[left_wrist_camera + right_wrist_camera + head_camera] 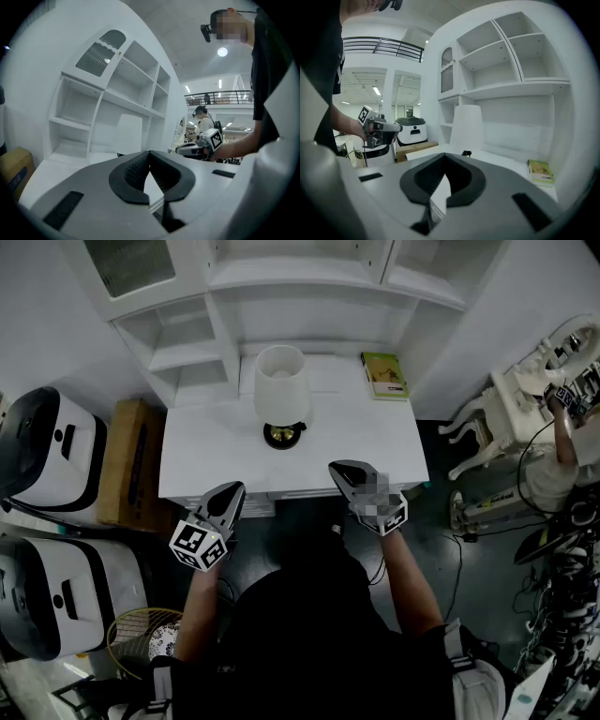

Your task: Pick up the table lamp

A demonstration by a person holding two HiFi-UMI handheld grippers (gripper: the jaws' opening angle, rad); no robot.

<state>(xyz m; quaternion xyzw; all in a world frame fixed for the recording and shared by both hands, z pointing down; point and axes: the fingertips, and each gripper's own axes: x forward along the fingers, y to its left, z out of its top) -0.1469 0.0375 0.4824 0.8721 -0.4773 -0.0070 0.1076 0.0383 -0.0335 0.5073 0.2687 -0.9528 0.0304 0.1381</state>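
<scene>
lamp: white-shaded table lamp (281,382) stands upright on the white tabletop (375,446), toward the back middle, dark round base, nothing touching it
left claw (229,497): clenched, tips together, nothing between them; at the tabletop's front edge, to the left of the lamp and well apart from it
right claw (341,471): clenched too, tips meeting, empty; just over the tabletop's front edge, to the right of the lamp, apart from it
claw aim: both point toward the lamp and the shelves; lamp shade shows above the jaws in each gripper view
shelf unit (234,296): white, open compartments, rises just behind the lamp
book (384,374): green, flat at the back right of the tabletop, apart from the lamp
floor left: cardboard box (131,460) beside the tabletop, white-and-black machines (42,442) further out
</scene>
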